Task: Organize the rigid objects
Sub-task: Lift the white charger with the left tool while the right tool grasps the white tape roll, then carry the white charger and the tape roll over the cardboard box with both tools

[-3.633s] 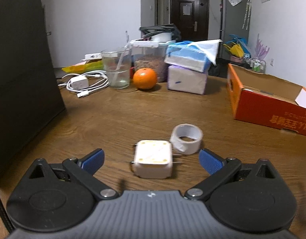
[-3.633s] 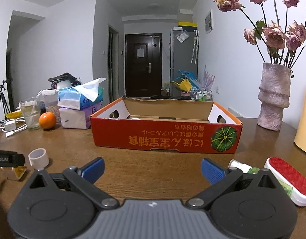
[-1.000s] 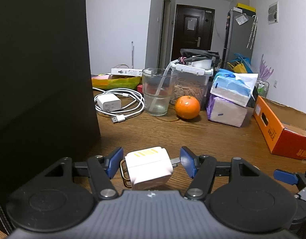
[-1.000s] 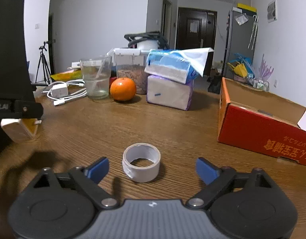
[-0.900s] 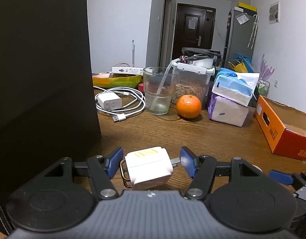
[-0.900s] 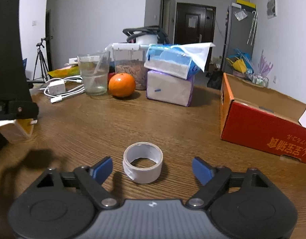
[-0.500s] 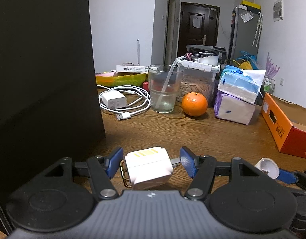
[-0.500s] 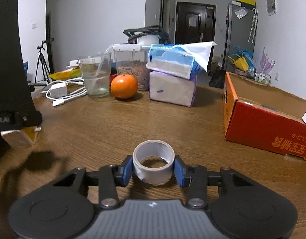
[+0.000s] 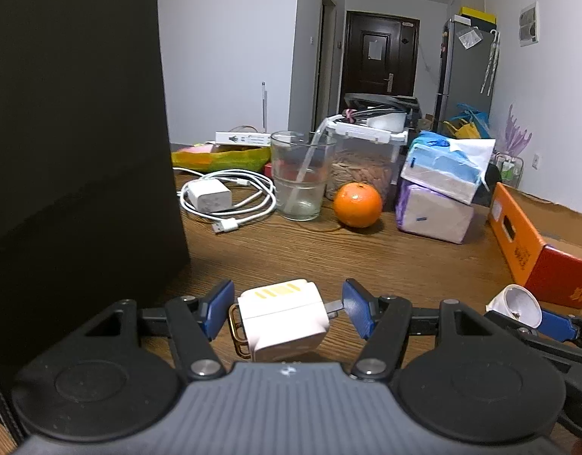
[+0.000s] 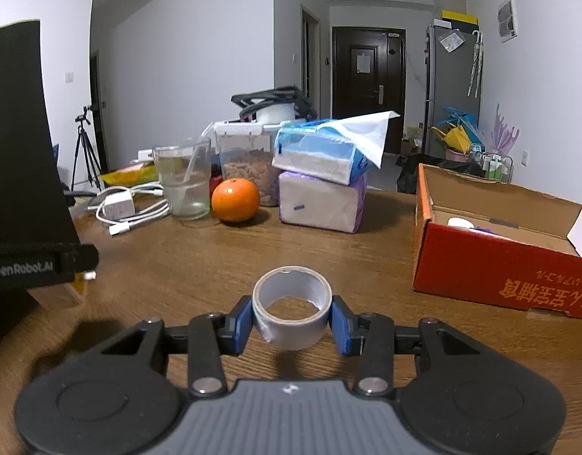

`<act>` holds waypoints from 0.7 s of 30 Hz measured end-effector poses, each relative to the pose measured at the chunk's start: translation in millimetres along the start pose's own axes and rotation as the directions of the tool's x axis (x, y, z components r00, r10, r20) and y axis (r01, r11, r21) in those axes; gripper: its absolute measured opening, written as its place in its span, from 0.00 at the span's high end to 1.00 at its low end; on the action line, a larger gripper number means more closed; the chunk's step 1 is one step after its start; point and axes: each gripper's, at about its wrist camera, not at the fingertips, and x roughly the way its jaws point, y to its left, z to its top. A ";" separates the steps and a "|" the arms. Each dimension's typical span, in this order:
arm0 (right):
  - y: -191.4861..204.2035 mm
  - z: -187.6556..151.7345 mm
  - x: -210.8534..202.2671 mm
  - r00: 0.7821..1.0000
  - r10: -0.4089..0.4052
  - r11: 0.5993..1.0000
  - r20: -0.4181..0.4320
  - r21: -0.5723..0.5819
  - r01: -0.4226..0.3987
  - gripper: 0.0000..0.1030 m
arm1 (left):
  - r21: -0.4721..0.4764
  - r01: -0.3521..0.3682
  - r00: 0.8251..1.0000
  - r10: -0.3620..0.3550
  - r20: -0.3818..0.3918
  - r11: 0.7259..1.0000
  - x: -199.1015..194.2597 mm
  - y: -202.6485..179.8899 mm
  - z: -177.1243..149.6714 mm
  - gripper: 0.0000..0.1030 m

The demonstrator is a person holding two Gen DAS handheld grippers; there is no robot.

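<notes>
Both tongs are loaded, so the step in hand looks like the carry toward the box. The right tongs [image 10: 292,322] are clamped narrow on the grey tape roll [image 10: 292,316], its open ring facing up and a blue pad pressed against each side; a shadow on the wood beneath it suggests the roll is clear of the counter [image 10: 177,261]. The left tongs [image 9: 287,309] hold a white plug adapter [image 9: 283,314] at a middling width, gripped by the metal parts that stick out of its sides, with its yellow-striped face upward, above the near part of the counter beside a tall black panel [image 9: 74,151].

The red cardboard box [image 10: 499,254] sits open toward the counter's right edge, well apart from both loads, with a few small things already inside. By my judgement the next move calls for swinging the roll rightward over the box's near wall, high enough to clear the rim, then easing the grip so it drops inside. The adapter would follow. The orange [image 10: 236,200], glass [image 10: 182,189] and tissue packs [image 10: 321,185] stand toward the far edge, out of that path.
</notes>
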 end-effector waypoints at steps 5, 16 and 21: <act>-12.0 3.2 -9.3 1.000 -0.001 1.000 0.026 0.023 0.000 0.59 | -0.002 0.009 1.000 -0.009 0.004 1.000 -4.3 -13.8 -0.3 0.37; -53.3 9.8 -27.0 0.997 -0.011 0.997 0.079 0.071 0.005 0.59 | 0.003 0.037 0.999 -0.037 0.032 0.999 -14.6 -54.6 5.2 0.37; -75.6 13.4 -33.7 0.994 -0.031 0.995 0.102 0.095 0.021 0.59 | 0.007 0.051 0.998 -0.051 0.047 0.999 -18.4 -76.3 8.6 0.37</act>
